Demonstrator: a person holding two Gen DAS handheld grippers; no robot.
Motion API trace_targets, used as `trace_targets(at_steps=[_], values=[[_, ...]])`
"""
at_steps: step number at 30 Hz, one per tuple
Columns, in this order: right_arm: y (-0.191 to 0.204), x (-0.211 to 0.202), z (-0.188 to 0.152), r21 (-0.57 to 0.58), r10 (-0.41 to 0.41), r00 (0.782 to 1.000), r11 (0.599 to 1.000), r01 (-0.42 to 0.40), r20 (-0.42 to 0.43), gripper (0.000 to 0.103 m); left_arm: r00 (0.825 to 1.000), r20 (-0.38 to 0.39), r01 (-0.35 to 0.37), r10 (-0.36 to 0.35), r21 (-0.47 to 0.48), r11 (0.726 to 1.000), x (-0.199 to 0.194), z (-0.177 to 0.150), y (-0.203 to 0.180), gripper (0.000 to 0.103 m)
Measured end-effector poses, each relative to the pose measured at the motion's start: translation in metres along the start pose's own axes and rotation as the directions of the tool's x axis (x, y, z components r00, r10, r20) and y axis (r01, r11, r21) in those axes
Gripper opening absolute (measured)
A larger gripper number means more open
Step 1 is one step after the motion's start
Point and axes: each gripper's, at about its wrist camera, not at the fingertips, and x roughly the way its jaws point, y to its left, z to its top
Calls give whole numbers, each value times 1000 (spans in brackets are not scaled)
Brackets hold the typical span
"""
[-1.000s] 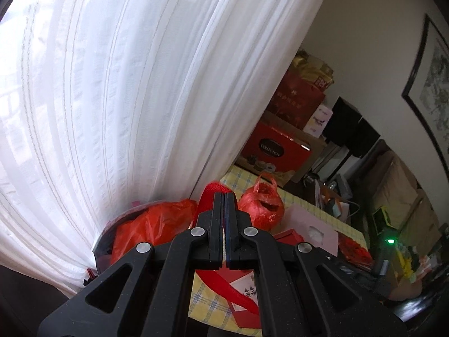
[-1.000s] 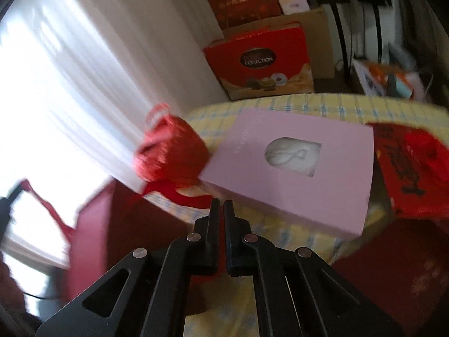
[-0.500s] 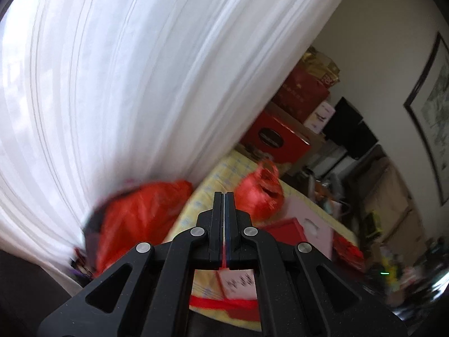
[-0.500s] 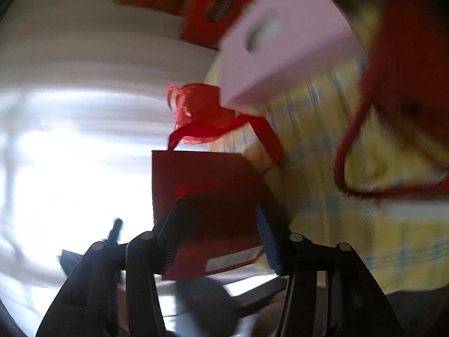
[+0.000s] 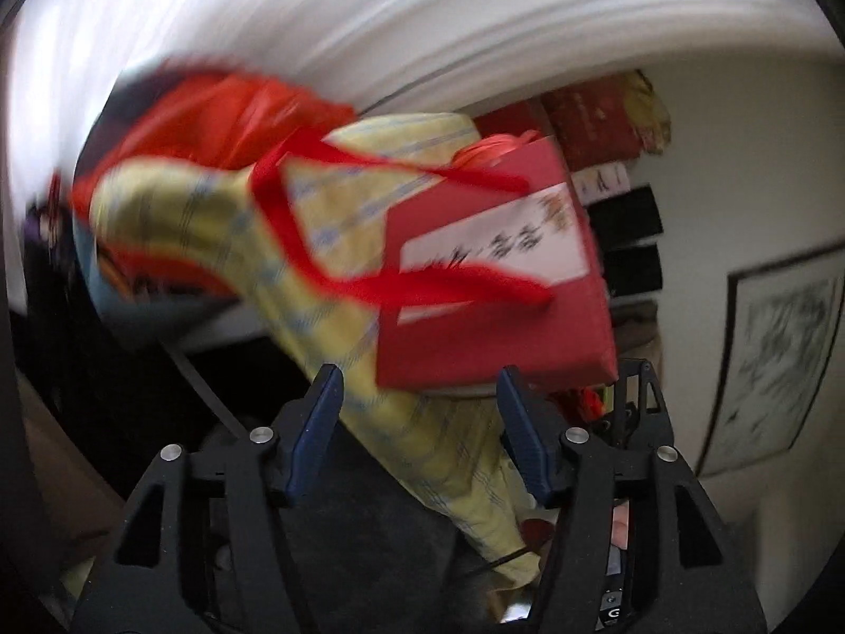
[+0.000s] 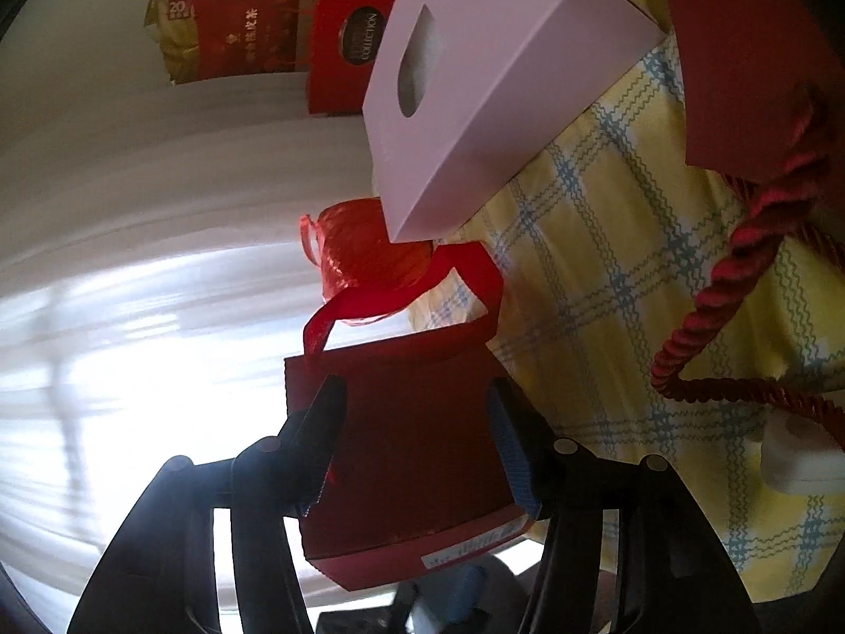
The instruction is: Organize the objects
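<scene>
We see both views rolled hard sideways, the checked yellow tablecloth (image 6: 623,274) running on a slant, so both wrists are tilted. The left view is heavily motion-blurred.

Left gripper (image 5: 420,425): pointed down toward the table edge, jaws have just been opening and now stand parted. Between the fingers (image 5: 317,422) we see only tablecloth and dark space below; the red gift bag (image 5: 491,285) with the white label lies just ahead of the tips, not pressed by either pad as far as the blur lets us tell. Its red ribbon handles (image 5: 296,232) trail over the cloth. A red plastic bag (image 5: 211,116) sits behind at the table's far edge by the white curtain (image 5: 422,16).

Right gripper (image 6: 417,441): also rolled, jaws have just been opening. The same dark red gift bag (image 6: 412,449) sits between the fingers (image 6: 507,444), at the table's edge beside the curtain. Both pads look right against its sides; we cannot tell whether they press or only touch.

A pink box (image 6: 491,79) with an oval window lies past it on the cloth, a small red mesh bag (image 6: 364,253) touching its near corner. A second red bag's twisted rope handle (image 6: 739,285) loops at the right.
</scene>
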Motion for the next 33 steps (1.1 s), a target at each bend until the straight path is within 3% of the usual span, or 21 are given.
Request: trace_targets(at_steps=[3, 4, 13, 18, 26, 33], values=[[-1, 0, 2, 6, -1, 1000, 1000, 1, -5, 58, 997, 72, 41, -35, -97, 994, -8, -4, 16, 62], [-1, -1, 2, 7, 1, 1000, 1000, -1, -4, 58, 994, 97, 50, -39, -107, 993, -10, -2, 17, 66], [-6, -8, -2, 61, 66, 998, 996, -67, 12, 60, 965, 219, 189, -145, -193, 963, -18, 26, 28, 76], [-5, -6, -4, 92, 88, 996, 992, -90, 24, 63, 948, 201, 295, -247, -260, 920, -8, 29, 28, 76], [0, -12, -10, 134, 152, 988, 979, -153, 17, 64, 943, 176, 327, -282, -335, 884, 2, 18, 38, 77], [2, -14, -12, 157, 157, 987, 975, -159, 29, 65, 938, 189, 338, -291, -311, 888, 3, 19, 29, 78]])
